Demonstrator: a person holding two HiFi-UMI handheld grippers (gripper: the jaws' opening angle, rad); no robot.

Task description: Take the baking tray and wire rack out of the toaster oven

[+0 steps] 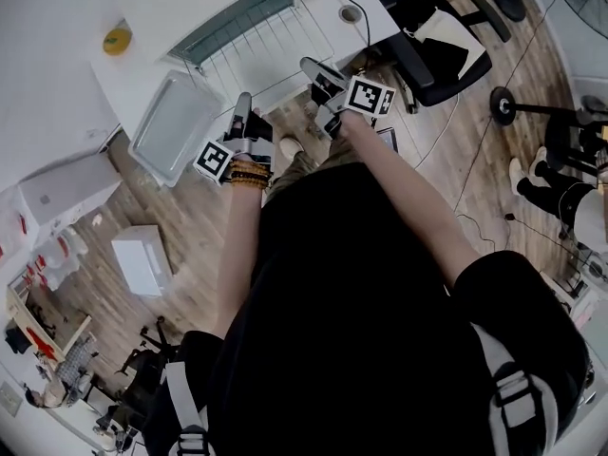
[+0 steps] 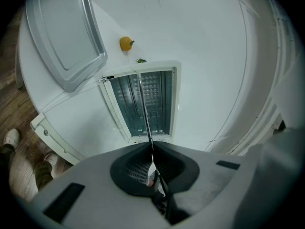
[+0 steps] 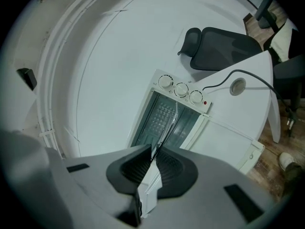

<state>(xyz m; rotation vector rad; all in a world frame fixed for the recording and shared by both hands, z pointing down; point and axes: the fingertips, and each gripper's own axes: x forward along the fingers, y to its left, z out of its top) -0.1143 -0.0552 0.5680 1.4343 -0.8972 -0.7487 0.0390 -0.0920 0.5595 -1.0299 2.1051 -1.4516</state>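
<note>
I see the rack (image 1: 252, 60) level at the oven (image 3: 181, 90) mouth, my left hand-held gripper (image 2: 151, 156) and right hand-held gripper (image 3: 155, 154) each clamped on its near edge, the tray (image 1: 176, 126) lying left on the bench (image 1: 57, 84).

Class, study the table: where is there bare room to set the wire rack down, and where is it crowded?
Bare white tabletop lies right of the white toaster oven, around the round grey cable port. A smaller patch left, between the grey metal baking tray and small orange object. Crowded: the oven front, filled by the silver wire rack.
</note>
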